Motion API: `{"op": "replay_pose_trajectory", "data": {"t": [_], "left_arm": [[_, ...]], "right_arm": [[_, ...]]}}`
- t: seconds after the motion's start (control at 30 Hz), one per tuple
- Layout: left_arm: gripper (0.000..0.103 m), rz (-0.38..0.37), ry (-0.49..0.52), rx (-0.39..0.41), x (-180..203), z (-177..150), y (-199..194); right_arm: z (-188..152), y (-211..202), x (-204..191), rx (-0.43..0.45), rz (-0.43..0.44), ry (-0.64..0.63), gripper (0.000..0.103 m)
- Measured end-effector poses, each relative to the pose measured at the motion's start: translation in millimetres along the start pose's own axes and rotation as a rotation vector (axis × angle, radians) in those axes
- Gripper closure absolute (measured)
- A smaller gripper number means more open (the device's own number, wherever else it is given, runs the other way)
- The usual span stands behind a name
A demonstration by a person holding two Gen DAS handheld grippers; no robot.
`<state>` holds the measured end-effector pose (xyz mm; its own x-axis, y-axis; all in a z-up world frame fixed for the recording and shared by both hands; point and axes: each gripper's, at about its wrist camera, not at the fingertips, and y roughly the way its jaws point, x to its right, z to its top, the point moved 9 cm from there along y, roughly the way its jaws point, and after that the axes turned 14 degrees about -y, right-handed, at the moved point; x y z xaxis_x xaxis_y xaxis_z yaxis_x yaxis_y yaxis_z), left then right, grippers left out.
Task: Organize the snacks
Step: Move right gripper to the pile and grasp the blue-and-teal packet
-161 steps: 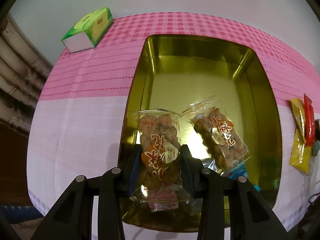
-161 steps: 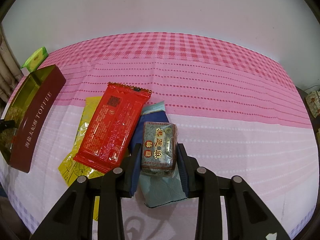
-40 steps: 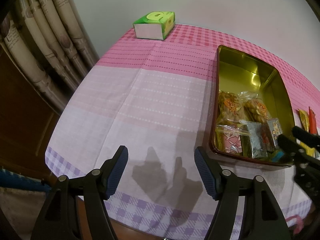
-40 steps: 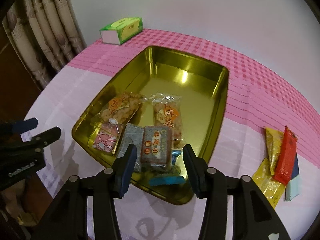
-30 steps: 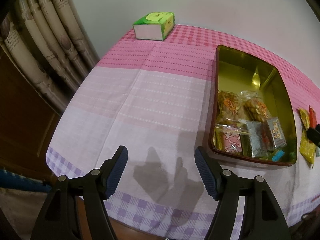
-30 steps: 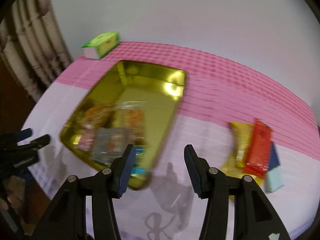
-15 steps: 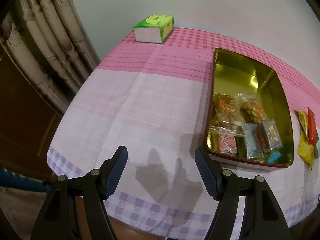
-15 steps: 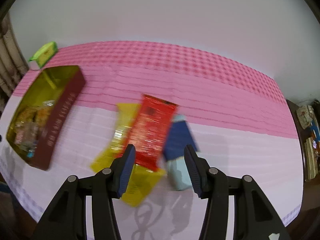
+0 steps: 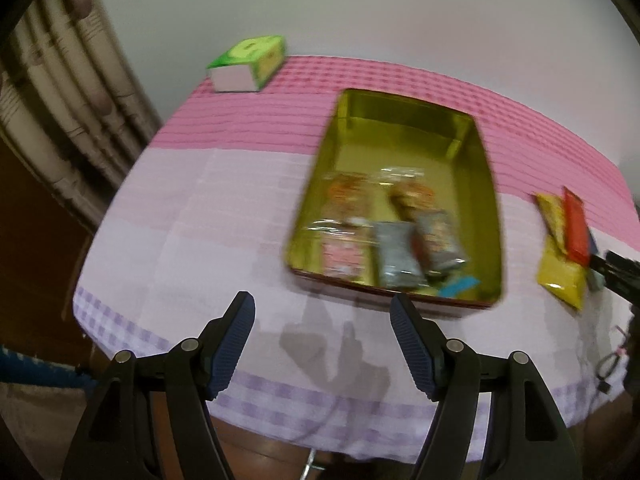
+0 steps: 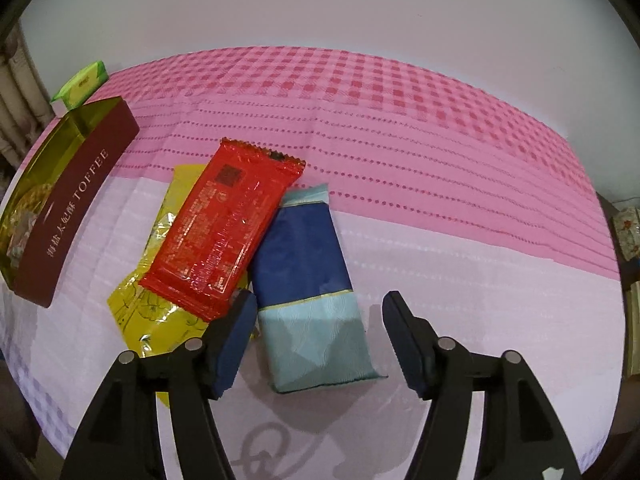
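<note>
A: Left gripper [image 9: 320,334]?
B: Hanging released, empty, near the TOFFEE tin [image 10: 60,216]; the sesame bar carried a moment ago is now lying inside.

A: Right gripper [image 10: 318,316]?
B: Jaws opening, ungripped, straddling the blue pouch [image 10: 310,280], beside the red wrapper [image 10: 224,228] overlapping yellow packets [image 10: 148,308]; their print is unreadable.

Wrappers [image 10: 224,232] right of tin [image 10: 76,200] (overlapping)
</note>
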<state>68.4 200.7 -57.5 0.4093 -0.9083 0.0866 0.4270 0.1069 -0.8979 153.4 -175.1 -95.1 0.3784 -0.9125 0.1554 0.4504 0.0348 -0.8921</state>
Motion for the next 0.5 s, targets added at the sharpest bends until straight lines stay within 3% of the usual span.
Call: {"op": "replay_pose_trajectory", "data": {"t": [0.27, 0.5], "left_arm": [[0.032, -0.078, 0.087, -0.062, 75.6, -23.8, -3.8], [0.032, -0.108, 0.162, -0.121, 134.4, -46.8, 7.0]], "right_arm": [[-1.2, 12.1, -2.5, 0.01, 0.066, -0.024, 0.044], [-7.0, 9.1, -5.7, 0.041, 0.055, -0.073, 0.053]]}}
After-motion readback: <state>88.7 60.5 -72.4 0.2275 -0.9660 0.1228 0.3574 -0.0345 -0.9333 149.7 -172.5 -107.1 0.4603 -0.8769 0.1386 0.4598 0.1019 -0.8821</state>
